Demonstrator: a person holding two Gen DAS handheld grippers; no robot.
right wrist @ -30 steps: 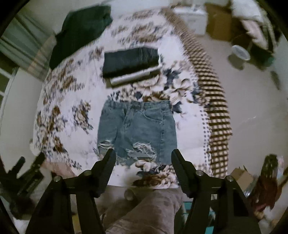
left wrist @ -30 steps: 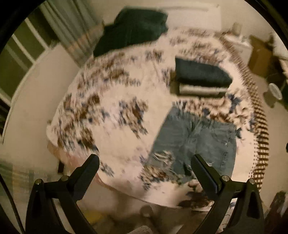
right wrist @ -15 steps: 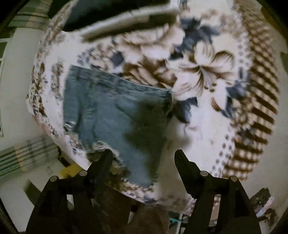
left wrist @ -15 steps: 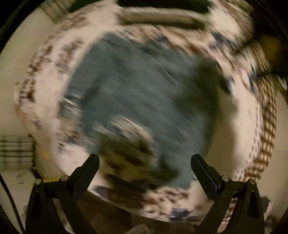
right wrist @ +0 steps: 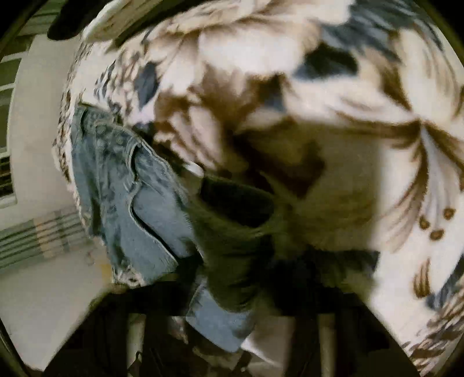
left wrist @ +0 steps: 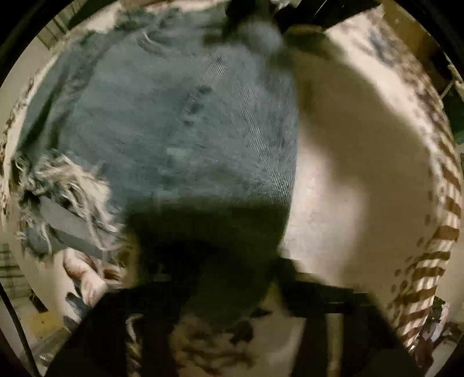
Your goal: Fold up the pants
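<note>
Blue denim shorts (left wrist: 179, 130) with frayed hems lie flat on the flowered bedspread (left wrist: 362, 162). My left gripper (left wrist: 232, 287) is pressed low over the shorts' lower right corner, fingers dark and blurred; I cannot tell if it holds cloth. In the right wrist view the shorts (right wrist: 130, 203) lie at the left, with the waistband corner under my right gripper (right wrist: 232, 290). Denim sits between its blurred fingers. I cannot tell whether the jaws have closed on it.
The bedspread (right wrist: 348, 87) has a brown striped border (left wrist: 435, 255) at the right edge. A stack of folded clothes (right wrist: 95, 20) lies at the far end of the bed. Floor and a striped rug (right wrist: 37, 232) show at the left.
Both grippers have dropped from high above the bed down onto the shorts' right side. The shorts now fill the left view, and both views are blurred by motion.
</note>
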